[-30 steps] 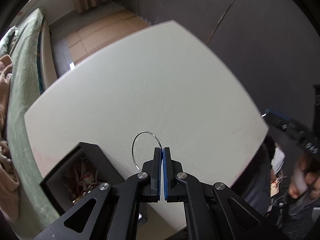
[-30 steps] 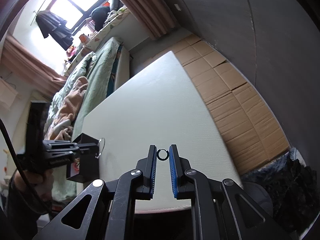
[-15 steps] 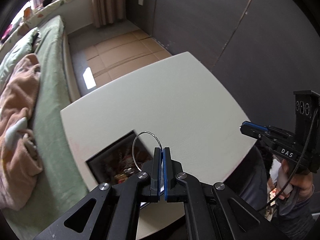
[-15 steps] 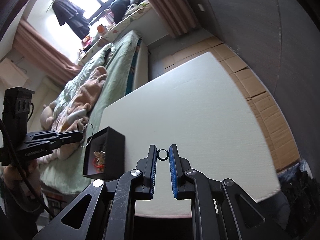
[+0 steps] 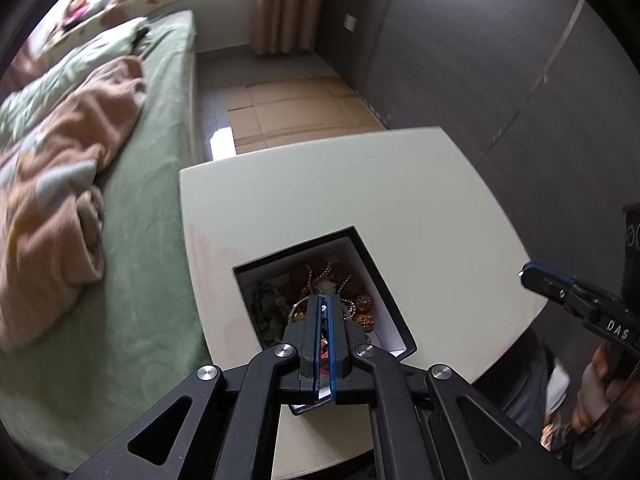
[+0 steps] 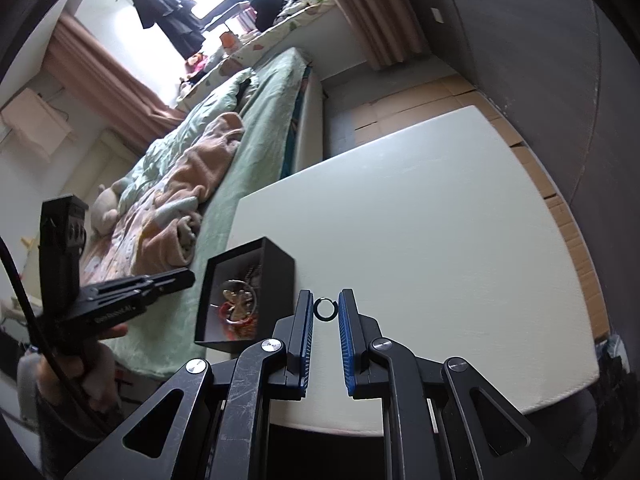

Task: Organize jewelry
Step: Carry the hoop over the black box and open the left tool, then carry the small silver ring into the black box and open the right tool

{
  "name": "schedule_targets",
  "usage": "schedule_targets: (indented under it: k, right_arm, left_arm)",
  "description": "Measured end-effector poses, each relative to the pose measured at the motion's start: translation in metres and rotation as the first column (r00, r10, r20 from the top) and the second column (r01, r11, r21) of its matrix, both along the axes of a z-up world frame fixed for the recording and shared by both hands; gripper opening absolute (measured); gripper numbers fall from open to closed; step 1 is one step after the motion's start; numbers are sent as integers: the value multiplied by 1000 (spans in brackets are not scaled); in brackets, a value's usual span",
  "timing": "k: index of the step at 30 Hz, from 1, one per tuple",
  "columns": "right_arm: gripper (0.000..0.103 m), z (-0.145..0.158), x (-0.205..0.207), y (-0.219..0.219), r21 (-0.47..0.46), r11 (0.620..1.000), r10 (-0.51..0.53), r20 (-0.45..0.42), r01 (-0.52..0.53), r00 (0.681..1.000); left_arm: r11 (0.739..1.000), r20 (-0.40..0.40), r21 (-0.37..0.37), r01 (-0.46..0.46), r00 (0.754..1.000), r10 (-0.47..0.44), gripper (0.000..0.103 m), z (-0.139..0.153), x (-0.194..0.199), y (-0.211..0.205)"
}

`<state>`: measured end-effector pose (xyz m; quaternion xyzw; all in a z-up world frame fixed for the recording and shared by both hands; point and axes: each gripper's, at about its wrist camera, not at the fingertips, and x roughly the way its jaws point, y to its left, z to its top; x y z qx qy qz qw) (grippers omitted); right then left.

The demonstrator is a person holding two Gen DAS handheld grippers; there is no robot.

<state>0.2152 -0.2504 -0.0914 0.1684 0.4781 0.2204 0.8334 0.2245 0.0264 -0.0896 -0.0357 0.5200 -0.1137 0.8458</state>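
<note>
**Holding a ring beside the jewelry box**

Gripping a small dark ring (image 6: 324, 309) between its blue-padded fingers, the right gripper (image 6: 324, 312) hangs over the white table (image 6: 420, 240), with the ring pinched on both sides and the jaws parted only by the ring's width. A black box (image 6: 276, 276) sits on the table just left of that gripper, near the table's edge on the bed side. Its white-lined inside holds a heap of jewelry (image 6: 238, 306): a thin silver hoop lying over gold and red pieces.

The left gripper (image 5: 324, 312) is poised directly above the box (image 5: 372, 264), its tips over the open top. Its jaws are nearly closed, with only a thin slit between the blue pads. Whether anything is caught between them cannot be told; small bits of red and silver show in the slit, but they may belong to the jewelry (image 5: 332, 284) below. From this view the box contents look like brown beads, a silver chain and a dark greenish piece at the left side.

In the right wrist view the left gripper (image 6: 176, 280) appears at the left, held by a hand (image 6: 68, 368), its tips close to the box's near wall. A green bed (image 5: 152, 208) with a peach blanket (image 5: 68, 160) runs alongside the table, and cardboard sheets (image 5: 292, 112) cover the floor beyond it.
</note>
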Motion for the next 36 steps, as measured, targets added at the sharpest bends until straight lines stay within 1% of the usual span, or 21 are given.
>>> schedule_targets:
  k: [2,3,4,5,6,9,15,18,24,29,30,31,33,34,35,36]
  right_arm:
    - [14,3,0,8,2,1000,13,7,-13,1000]
    - [14,4,0,13,6,1000,20,10,-20,1000]
    - [14,5,0,17,12,1000,28,11,-28,1000]
    - [14,6,1,21,17,999,35,12,-35,999]
    - [14,8,2,27,25,999,45,13,-45,999]
    - [14,10,8,46,47,996,80,11,-81,997]
    - [14,7,19,86,91,986,142,-15,-140,990]
    - [14,0,24,105,120,978,177,-40,-171,983]
    - [14,-16,39,138,155,968,211,-92,-195,973]
    - [15,-22,50,158,173,961,240,-117,-218,964]
    - [16,-23,52,161,182,956,253,-128,-228,959]
    - [22,-23,52,162,189,954,261,-135,-233,956]
    - [77,-21,52,158,191,956,249,-130,-222,960]
    - [85,-18,50,153,186,960,230,-110,-207,967]
    - [87,-15,48,148,186,962,218,-97,-198,971]
    - [87,-13,47,144,192,962,214,-92,-194,972]
  left_arm:
    - [998,5,-54,-37,999,37,15,1,-4,12]
    - [996,15,-74,-57,998,58,36,3,-7,17]
    - [993,31,-93,-76,996,79,63,5,-10,23]
    - [989,57,-116,-97,993,104,74,9,-15,30]
    - [984,82,-136,-114,989,126,82,13,-20,35]
    - [974,109,-167,-152,979,171,82,19,-30,47]
    - [954,138,-198,-224,957,254,82,24,-51,73]
    - [943,150,-221,-249,947,285,82,25,-61,82]
    - [925,156,-267,-271,935,319,82,21,-76,89]
    - [898,183,-314,-308,908,376,82,21,-81,102]
    - [893,184,-318,-318,903,387,82,21,-82,105]
    - [887,180,-320,-332,898,401,82,21,-83,108]
    - [878,171,-327,-350,892,419,82,19,-84,112]
    - [876,171,-330,-352,890,422,82,18,-84,113]
    - [874,172,-335,-352,889,424,82,18,-85,113]
    - [872,173,-340,-352,888,426,84,17,-85,113]
